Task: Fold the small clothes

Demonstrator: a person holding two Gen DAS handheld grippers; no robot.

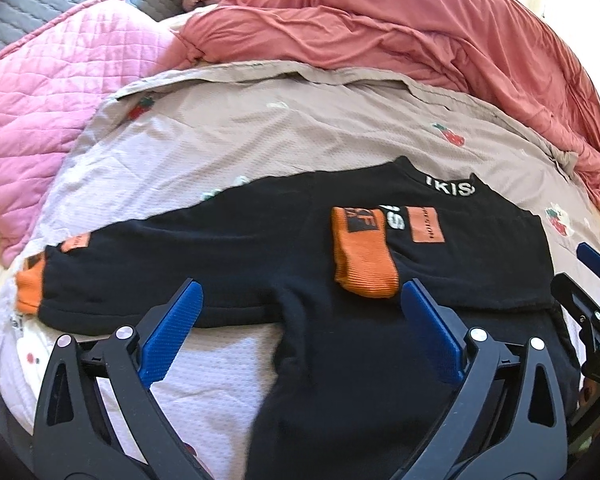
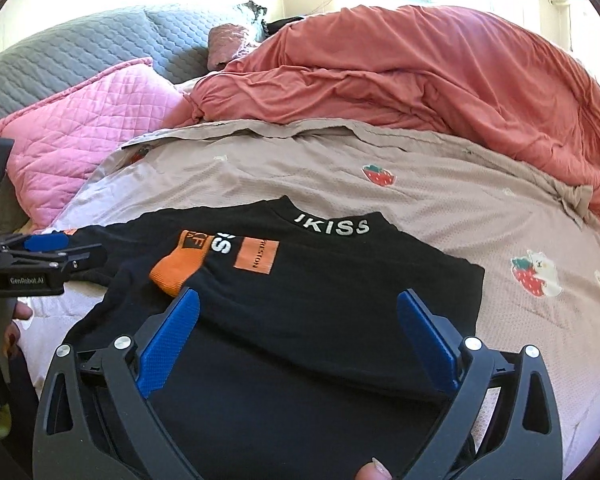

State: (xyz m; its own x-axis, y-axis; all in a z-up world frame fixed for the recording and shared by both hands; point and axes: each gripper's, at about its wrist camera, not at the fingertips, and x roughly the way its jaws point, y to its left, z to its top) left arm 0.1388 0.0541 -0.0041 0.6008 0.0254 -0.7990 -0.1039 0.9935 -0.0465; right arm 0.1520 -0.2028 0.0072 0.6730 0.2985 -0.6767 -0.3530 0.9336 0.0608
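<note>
From the left wrist camera, the left tool (image 1: 300, 296) angles down over a bed, its two blue-padded fingers (image 1: 171, 330) spread wide and released, with nothing pinched between them. Below and ahead lies a black sweater (image 1: 228, 256), spread on a beige strawberry-print sheet (image 1: 300, 128); one orange cuff (image 1: 362, 254) is folded in over the chest beside an orange patch, and another orange cuff (image 1: 30, 284) sticks out at the far left. The right tool (image 1: 592, 276) shows at the right edge. A pink quilted pillow (image 1: 60, 96) and a rumpled coral duvet (image 1: 400, 28) lie beyond. From the right wrist camera, the right tool (image 2: 298, 314) also tilts down with its jaws wide apart and empty, hovering above the sweater's (image 2: 340, 300) folded body, whose collar reads "KISS". A fingertip (image 2: 374, 472) shows at the bottom edge. The left tool (image 2: 46, 242) sits at the left edge, held by a hand (image 2: 14, 320); from this side its opening cannot be judged.
</note>
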